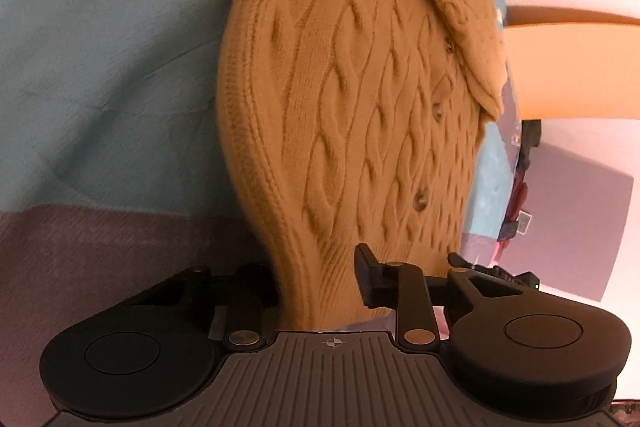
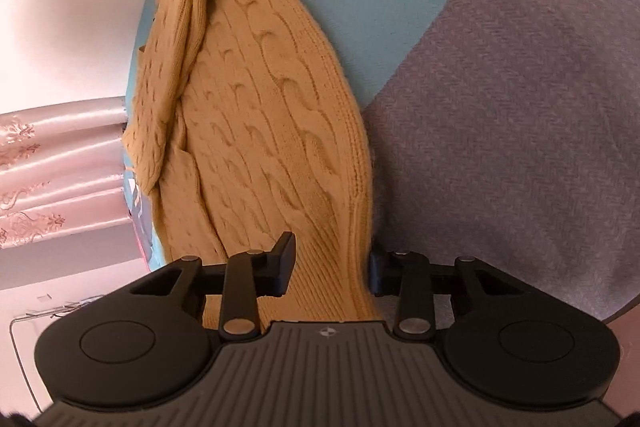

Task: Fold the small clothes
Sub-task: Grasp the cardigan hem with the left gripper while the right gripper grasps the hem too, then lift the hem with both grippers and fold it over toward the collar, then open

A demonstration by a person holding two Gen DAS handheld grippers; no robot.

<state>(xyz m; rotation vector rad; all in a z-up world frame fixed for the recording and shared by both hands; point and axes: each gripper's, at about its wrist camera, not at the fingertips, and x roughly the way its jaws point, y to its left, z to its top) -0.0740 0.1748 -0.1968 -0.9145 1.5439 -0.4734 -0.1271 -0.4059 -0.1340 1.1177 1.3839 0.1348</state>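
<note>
A small mustard cable-knit cardigan [image 1: 352,99] with dark buttons hangs from both grippers over a bed. My left gripper [image 1: 320,279] is shut on its ribbed hem; the left finger is hidden behind the knit and the right finger [image 1: 370,279] presses against it. In the right wrist view the same cardigan [image 2: 260,131] hangs with a sleeve folded along its left side. My right gripper [image 2: 332,267] is shut on another part of the ribbed edge, which passes between its two fingers.
Under the cardigan lie a light blue sheet [image 1: 100,47] and a grey-mauve blanket [image 2: 520,147]. A wooden bed edge [image 1: 572,67] shows at the right of the left wrist view. A pink patterned curtain [image 2: 52,179] hangs at the left of the right wrist view.
</note>
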